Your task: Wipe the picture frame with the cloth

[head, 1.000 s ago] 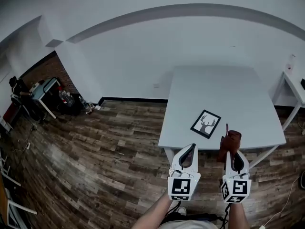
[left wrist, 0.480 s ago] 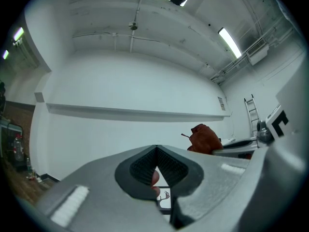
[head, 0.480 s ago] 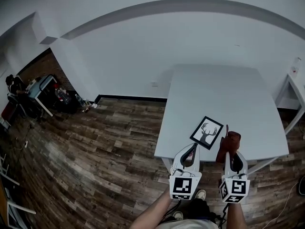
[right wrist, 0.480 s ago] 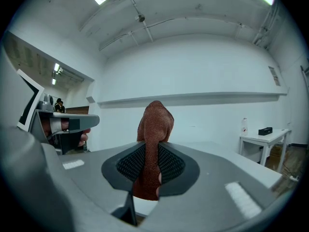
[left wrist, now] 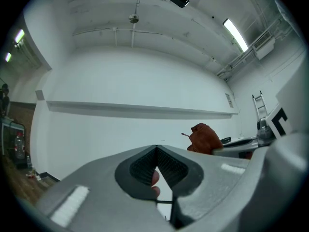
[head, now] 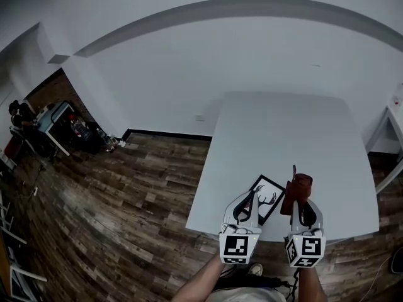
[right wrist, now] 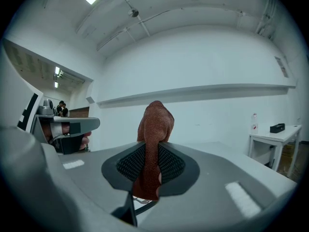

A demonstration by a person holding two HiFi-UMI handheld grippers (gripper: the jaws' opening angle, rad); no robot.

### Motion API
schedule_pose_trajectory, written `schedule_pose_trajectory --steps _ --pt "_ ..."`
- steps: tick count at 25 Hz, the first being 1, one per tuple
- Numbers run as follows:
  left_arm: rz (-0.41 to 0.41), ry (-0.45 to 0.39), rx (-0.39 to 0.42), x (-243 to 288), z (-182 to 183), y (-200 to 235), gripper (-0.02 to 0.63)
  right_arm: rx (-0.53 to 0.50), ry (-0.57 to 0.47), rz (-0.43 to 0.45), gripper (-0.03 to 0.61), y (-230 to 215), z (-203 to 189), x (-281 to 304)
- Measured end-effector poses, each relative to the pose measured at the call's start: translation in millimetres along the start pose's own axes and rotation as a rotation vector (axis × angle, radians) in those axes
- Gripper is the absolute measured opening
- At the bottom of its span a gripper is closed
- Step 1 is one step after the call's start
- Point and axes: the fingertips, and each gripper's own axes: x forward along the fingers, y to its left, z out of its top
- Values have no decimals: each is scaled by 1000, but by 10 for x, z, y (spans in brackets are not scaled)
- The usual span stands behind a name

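1. Looking at the frame (head: 269, 197): lying flat on the table (head: 283, 131), near its edge at 6 o'clock, with a black border around a white deer print.
2. Judging it light, stiff and probably glazed, so fragile at the face and likely slipping on the smooth tabletop under a sideways wipe.
3. Judging the best hold to be on the border rather than the face: pressing down on a corner or an edge, or pinching one side rail, leaving the face free for wiping.
4. Looking at the cloth (head: 296, 191): a rust-brown wad, soft and light, bunching up above the jaws at 12 o'clock and hanging below them at 6 o'clock in the right gripper view (right wrist: 153, 124).
5. Judging the wad thick enough to wipe with, though needing gentle pressure, the hard jaw tips sitting just behind it.
6. Reading the right gripper (head: 301, 207): jaws closing tightly on the cloth, pinching it mid-length, hovering at 3 o'clock of the frame and above the table, not touching the frame as far as the head view shows.
7. Reading the left gripper (head: 253, 195): jaws meeting at the tips with nothing between them, only a finger showing through the gap behind the pads in the left gripper view (left wrist: 157, 150).
8. Placing it over the frame's side at 9 o'clock, covering part of it in the head view; contact with the frame not being clear.
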Motion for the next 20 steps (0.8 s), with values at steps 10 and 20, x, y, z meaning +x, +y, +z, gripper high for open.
schedule_pose_trajectory --steps 10,20 --pt "-17 47 -24 347 -192 226 0 -11 123 8 95 -37 -323 512" --pt "-3 89 -48 283 -396 518 0 171 565 62 95 446 -1565 1416"
